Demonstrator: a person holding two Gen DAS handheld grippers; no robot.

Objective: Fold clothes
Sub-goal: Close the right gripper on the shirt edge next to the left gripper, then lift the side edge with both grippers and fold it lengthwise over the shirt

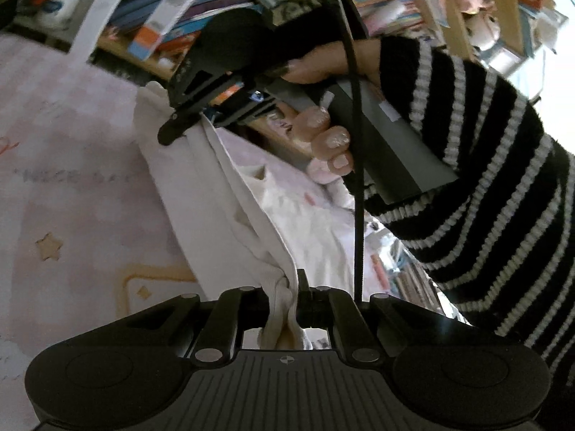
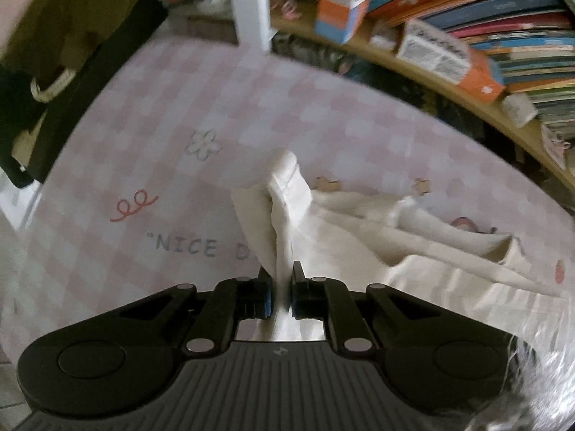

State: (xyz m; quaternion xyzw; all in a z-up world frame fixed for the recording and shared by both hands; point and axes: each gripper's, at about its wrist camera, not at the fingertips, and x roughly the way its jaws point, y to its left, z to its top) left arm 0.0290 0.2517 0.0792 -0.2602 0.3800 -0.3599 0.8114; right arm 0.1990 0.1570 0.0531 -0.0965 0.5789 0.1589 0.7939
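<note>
A cream white garment [image 1: 219,194] lies partly on a pink checked mat [image 1: 72,125] and is lifted along one edge. My left gripper [image 1: 284,298] is shut on a bunched ribbed edge of the garment. My right gripper [image 2: 282,280] is shut on another fold of the same garment [image 2: 359,222], which drapes down to the mat [image 2: 179,107]. In the left wrist view the right gripper [image 1: 187,125] shows ahead, pinching the far end of the cloth, held by a hand in a striped sleeve [image 1: 485,143].
A wooden bookshelf [image 2: 467,10] full of books and boxes runs along the far side of the mat. A white post [image 2: 251,3] stands at the shelf's end. A dark bag [image 2: 72,72] sits at the left.
</note>
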